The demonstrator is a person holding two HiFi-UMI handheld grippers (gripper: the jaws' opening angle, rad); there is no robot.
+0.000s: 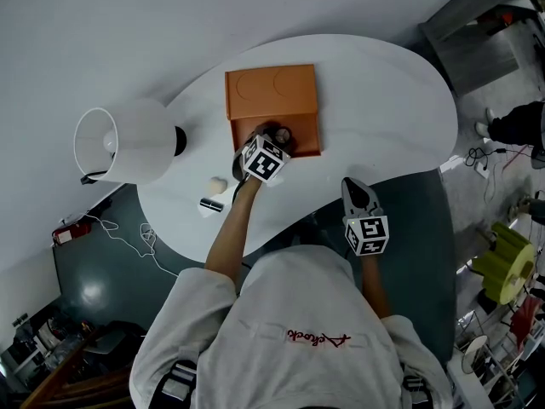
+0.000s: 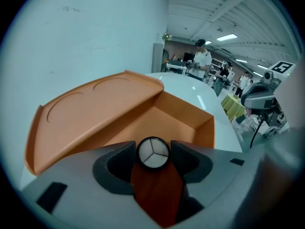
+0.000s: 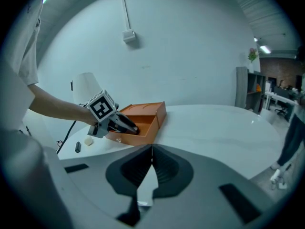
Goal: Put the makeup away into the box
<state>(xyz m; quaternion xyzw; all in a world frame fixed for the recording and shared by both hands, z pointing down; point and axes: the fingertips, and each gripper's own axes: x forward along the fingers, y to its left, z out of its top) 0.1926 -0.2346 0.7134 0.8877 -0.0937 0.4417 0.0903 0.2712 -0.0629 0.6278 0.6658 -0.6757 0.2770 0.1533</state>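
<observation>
The orange box (image 1: 300, 140) lies open on the white table, its lid (image 1: 271, 90) folded flat behind it. My left gripper (image 1: 277, 136) reaches down into the box tray (image 2: 164, 116), shut on a small round black-rimmed compact (image 2: 153, 152) with a white three-part face. The right gripper view shows the left gripper (image 3: 121, 124) tilted into the box (image 3: 148, 120). My right gripper (image 1: 358, 196) hovers near the table's front edge, apart from the box, jaws shut (image 3: 151, 151) with nothing between them.
A cream sponge (image 1: 217, 185) and a black lipstick tube (image 1: 211, 204) lie on the table left of the box. A white lamp (image 1: 128, 141) stands at the table's left end. People stand in the far background of the room.
</observation>
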